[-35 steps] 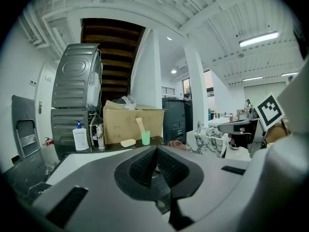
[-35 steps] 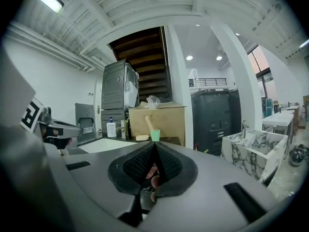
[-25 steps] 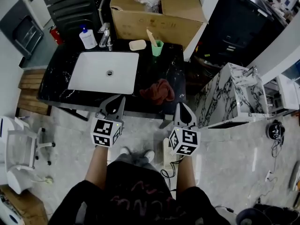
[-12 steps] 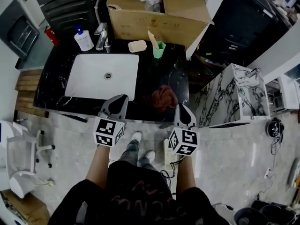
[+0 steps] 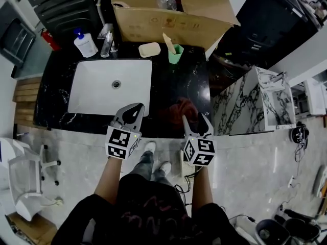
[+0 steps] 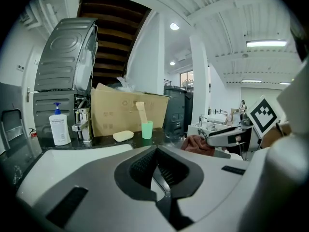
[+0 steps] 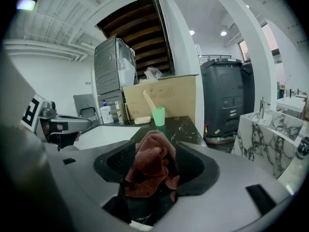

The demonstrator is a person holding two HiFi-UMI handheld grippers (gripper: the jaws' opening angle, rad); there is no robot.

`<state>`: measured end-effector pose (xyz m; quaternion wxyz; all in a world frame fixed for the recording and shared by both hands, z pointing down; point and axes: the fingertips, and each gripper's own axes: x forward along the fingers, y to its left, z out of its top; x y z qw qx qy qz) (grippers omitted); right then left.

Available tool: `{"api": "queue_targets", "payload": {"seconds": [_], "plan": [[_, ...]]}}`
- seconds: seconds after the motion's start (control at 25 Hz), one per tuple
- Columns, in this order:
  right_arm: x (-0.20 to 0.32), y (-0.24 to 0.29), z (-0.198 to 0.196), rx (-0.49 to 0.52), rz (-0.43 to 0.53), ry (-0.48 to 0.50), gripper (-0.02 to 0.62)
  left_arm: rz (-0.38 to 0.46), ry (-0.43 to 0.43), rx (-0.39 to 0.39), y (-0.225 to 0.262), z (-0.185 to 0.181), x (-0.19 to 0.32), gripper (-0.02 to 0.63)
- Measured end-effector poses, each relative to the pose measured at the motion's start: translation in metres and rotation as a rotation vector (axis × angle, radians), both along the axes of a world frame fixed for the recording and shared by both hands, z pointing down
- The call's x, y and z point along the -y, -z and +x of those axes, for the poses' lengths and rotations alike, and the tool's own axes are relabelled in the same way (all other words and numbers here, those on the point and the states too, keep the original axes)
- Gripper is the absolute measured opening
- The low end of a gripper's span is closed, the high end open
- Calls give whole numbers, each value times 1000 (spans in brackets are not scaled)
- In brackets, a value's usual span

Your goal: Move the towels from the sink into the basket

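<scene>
No print is proving readable: the label on the white pump bottle (image 5: 84, 44) and the faint marks on the cardboard box (image 5: 163, 17) are too small to make out. Each marker cube (image 5: 121, 143) is showing only black-and-white square patterns.

A rust-brown towel (image 5: 184, 107), nubby and crumpled into a soft heap, is sitting on the table (image 5: 173, 80), to the right of the sink (image 5: 94, 93) and near the table's front edge. The right tongs (image 5: 196, 121) are opening, their dark ribbed pads spreading on either side of the towel (image 7: 152, 161), which is lying between them. The left tongs (image 5: 134, 111) are hovering over the sink's front right corner with the jaws pressed together and nothing between them.

The table is gleaming black stone with white veins, and the sink is a smooth white rectangle. Behind it, a chrome faucet (image 5: 106, 37), a pale oval soap bar (image 5: 149, 49) and a green cup (image 5: 176, 53) are standing along the back. A white marble-patterned cabinet (image 5: 255, 106) is standing to the right on a grey stone floor (image 5: 245, 157).
</scene>
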<state>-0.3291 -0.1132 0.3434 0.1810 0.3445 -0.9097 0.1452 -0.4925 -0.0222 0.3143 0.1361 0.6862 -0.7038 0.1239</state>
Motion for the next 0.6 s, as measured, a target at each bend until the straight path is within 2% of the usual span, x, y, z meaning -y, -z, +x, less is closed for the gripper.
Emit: {"api": "queue_targets", "payload": {"seconds": [0.16,0.32,0.44,0.6], "plan": [[2,-21,-13,-39,-46,17,304,-22,-5,-6,-12,-8,1,15],[4,-37,-19,-92,-75,23,299,-34,0,-7,-16,-16,3,15],[6,-45,-18,-117,-97,5,252,-40,2,-8,-19,-20,5,15],[9,-49,-13,-164,-74,-10,151,-52,-8,-4,-21,-20,7,15]]}}
